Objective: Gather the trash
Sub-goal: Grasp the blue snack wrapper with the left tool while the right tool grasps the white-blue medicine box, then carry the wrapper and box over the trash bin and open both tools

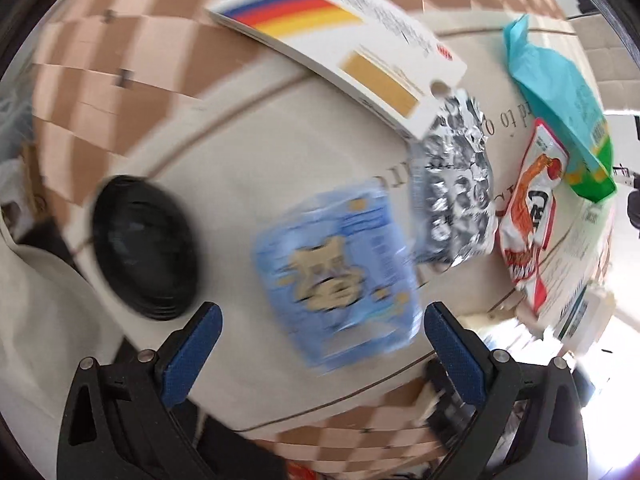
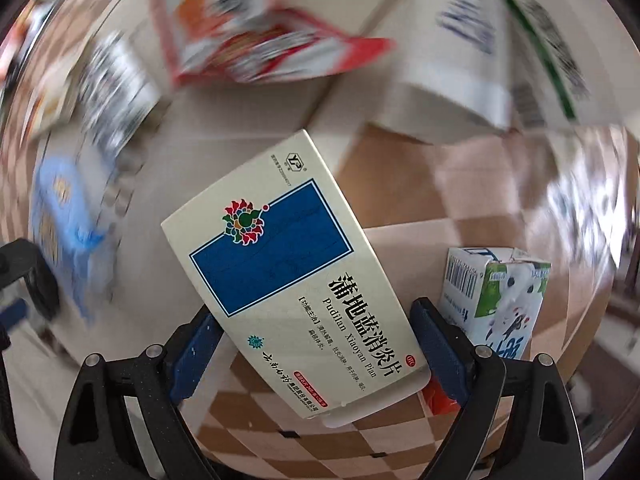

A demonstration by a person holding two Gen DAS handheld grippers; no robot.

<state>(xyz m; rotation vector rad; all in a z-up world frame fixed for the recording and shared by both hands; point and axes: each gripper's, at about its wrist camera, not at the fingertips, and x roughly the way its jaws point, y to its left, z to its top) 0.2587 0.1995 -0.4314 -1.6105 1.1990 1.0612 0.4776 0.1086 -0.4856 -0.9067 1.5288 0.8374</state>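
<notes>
Right gripper (image 2: 316, 328) pinches a medicine box (image 2: 288, 264); left gripper (image 1: 320, 324) is spread, holding nothing.

The round table (image 1: 248, 148) carries a rainbow-striped card (image 1: 340, 40) at the far side, a black bowl (image 1: 146, 246) on the left and a blue wrapper (image 1: 340, 272) nearest the left gripper. A milk carton (image 2: 496, 300) stands right of the medicine box.

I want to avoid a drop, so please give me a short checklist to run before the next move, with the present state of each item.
1. Right gripper holds the medicine box: ok, box sits between its fingers.
2. Grip is secure: cannot tell, contact with the pads is hidden.
3. Left gripper is free: ok, open, nothing between the fingers.
4. Blue snack packet lines up ahead of the left gripper: ok, though blurred.
5. Black bowl is apart from that packet: ok.
6. Milk carton is clear of the right gripper: cannot tell, it looks close.
</notes>
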